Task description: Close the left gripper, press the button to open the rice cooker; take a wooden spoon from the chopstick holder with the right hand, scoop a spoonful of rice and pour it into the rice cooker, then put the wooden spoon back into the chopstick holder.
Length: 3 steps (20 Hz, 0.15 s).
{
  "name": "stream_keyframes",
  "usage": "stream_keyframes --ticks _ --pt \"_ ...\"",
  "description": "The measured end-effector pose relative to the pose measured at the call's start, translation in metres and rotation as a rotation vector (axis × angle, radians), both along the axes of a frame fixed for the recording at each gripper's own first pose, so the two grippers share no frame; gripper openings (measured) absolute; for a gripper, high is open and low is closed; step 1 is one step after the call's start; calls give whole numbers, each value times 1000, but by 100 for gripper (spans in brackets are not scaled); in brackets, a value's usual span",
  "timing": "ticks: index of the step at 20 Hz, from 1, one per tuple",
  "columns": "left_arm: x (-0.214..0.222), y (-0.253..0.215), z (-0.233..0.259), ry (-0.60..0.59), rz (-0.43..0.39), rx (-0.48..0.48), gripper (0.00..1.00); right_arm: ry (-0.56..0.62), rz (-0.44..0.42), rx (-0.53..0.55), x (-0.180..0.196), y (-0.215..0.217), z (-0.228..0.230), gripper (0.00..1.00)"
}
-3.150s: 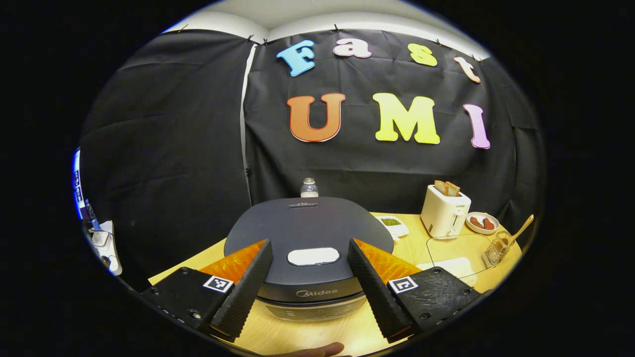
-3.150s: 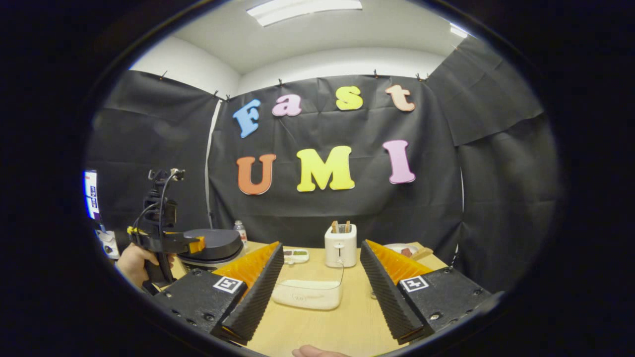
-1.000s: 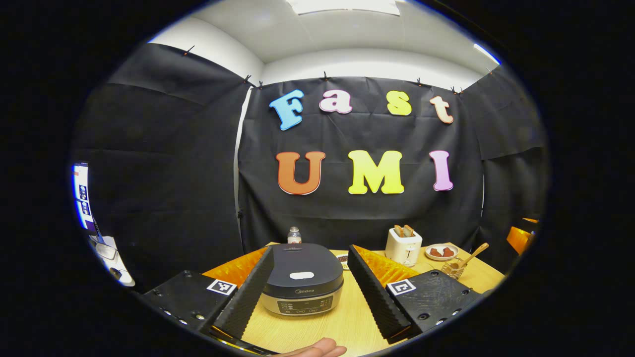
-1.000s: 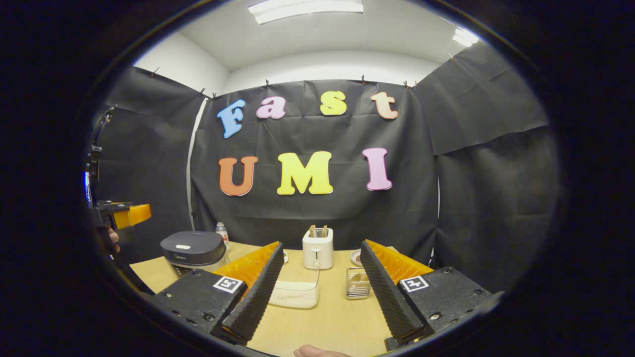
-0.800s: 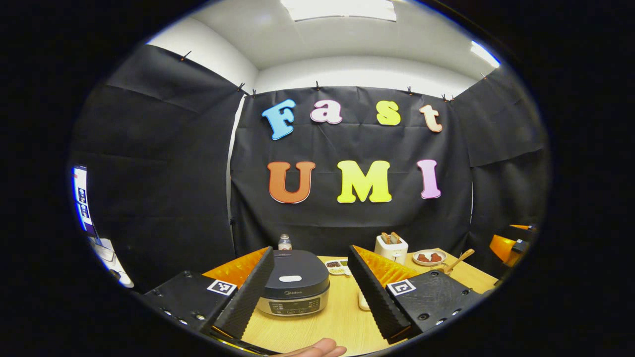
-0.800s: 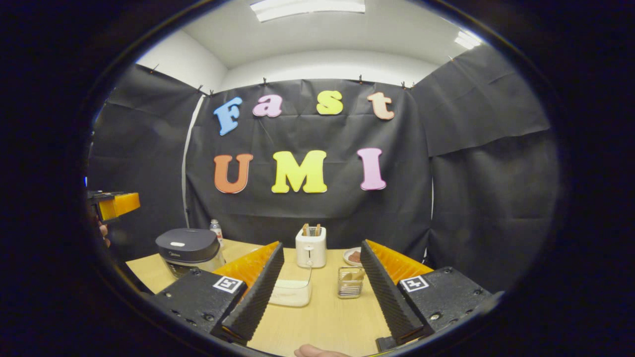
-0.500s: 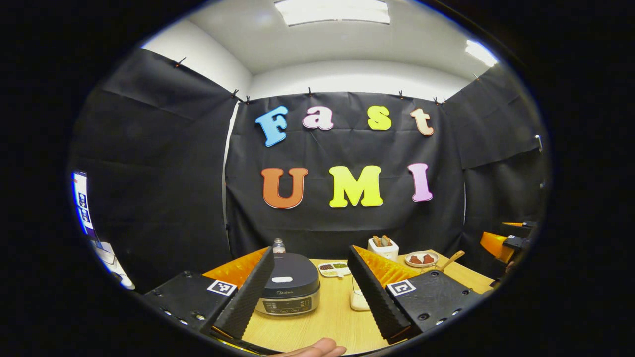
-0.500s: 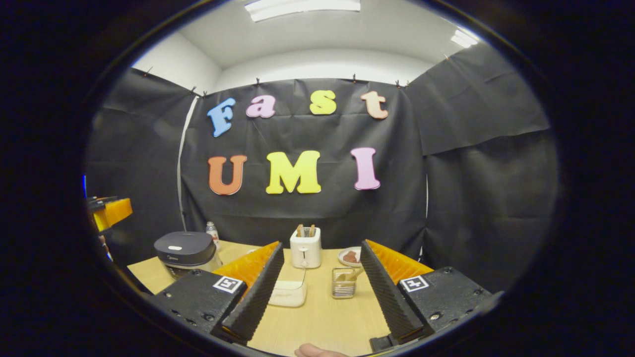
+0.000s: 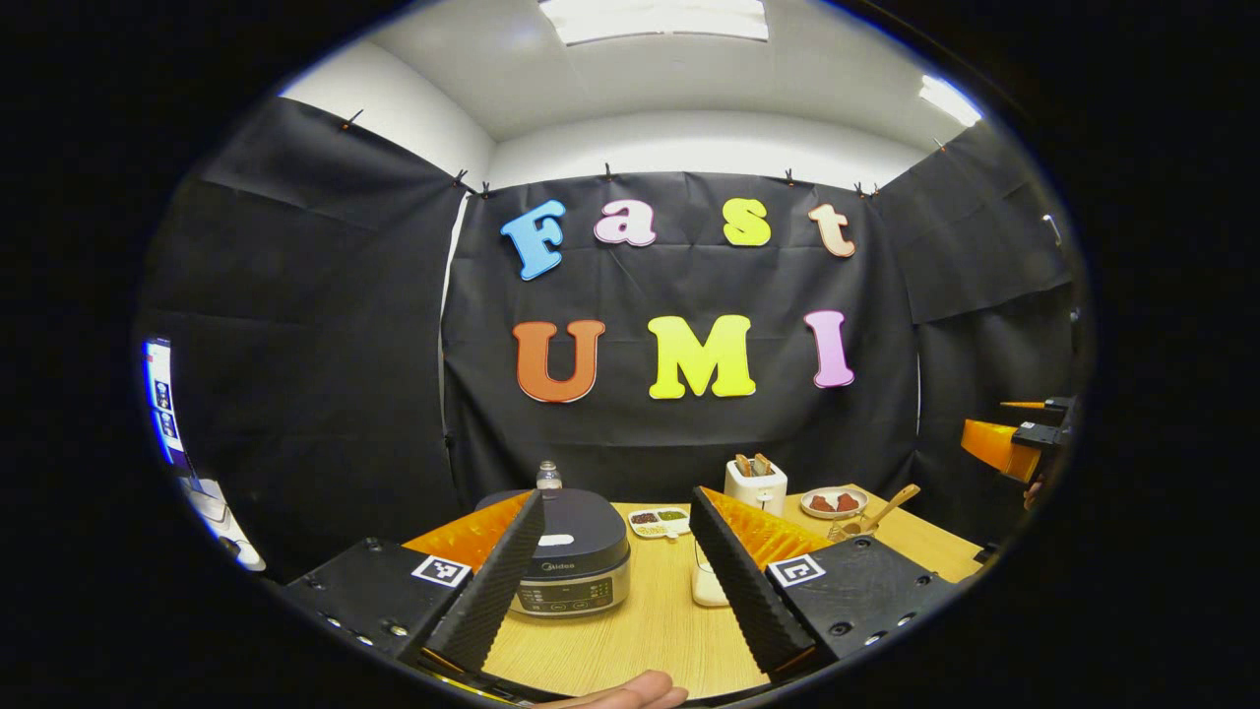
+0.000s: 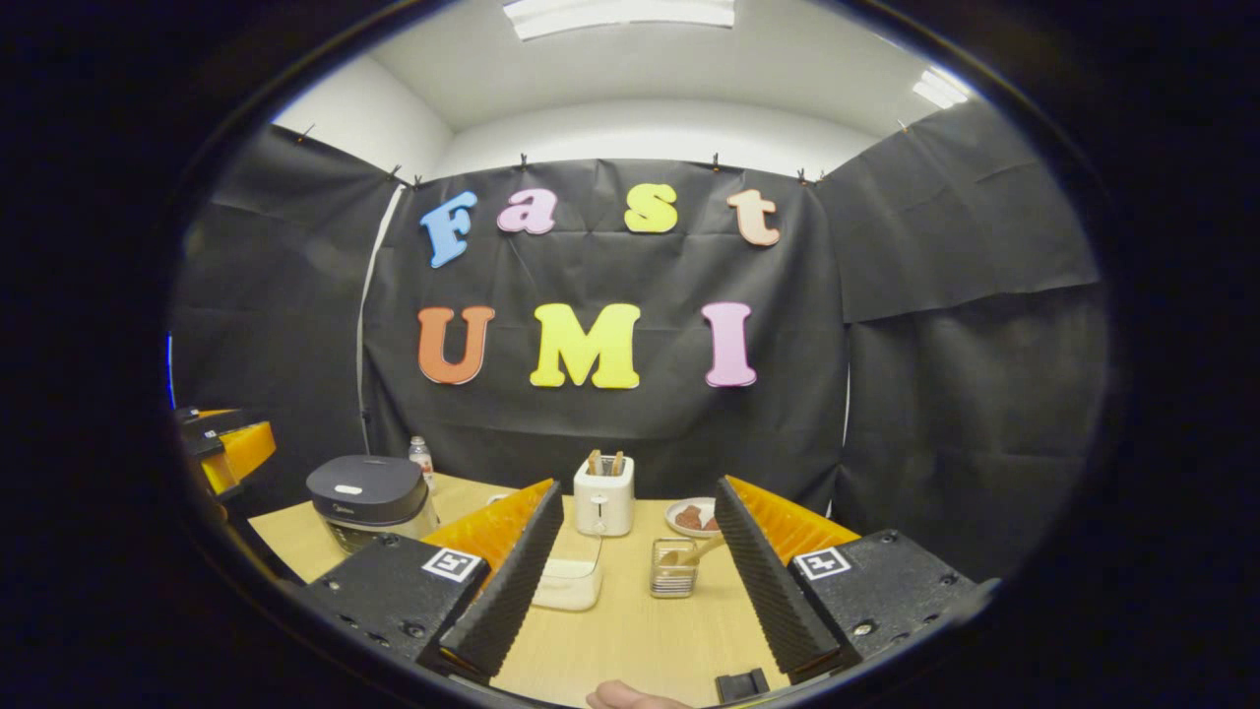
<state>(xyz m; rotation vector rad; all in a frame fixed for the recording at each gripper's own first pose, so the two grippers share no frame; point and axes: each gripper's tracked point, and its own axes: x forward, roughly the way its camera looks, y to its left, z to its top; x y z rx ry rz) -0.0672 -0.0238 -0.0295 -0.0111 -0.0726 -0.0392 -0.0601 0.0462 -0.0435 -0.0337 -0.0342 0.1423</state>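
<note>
Left gripper view catches divided dish.

In the right gripper view, the right tool is held above the near edge of the counter with its two fingers spread wide apart and nothing between them. Between the fingers, farther back, stand a clear rice container, a white toaster, and the wire chopstick holder with the wooden spoon leaning out to the right. The rice cooker stands at far left with its lid down, a small bottle behind it, and the left tool appears at the left edge.
</note>
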Motion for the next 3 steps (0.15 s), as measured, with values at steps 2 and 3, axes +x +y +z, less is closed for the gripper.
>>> stream_keyframes --ticks 2,3 --pt "0 0 -1 -1 -10 2 94 2 2 -1 -1 1 -2 100" --pt "-2 -1 -1 -4 -13 3 94 0 5 3 -2 1 -2 100"
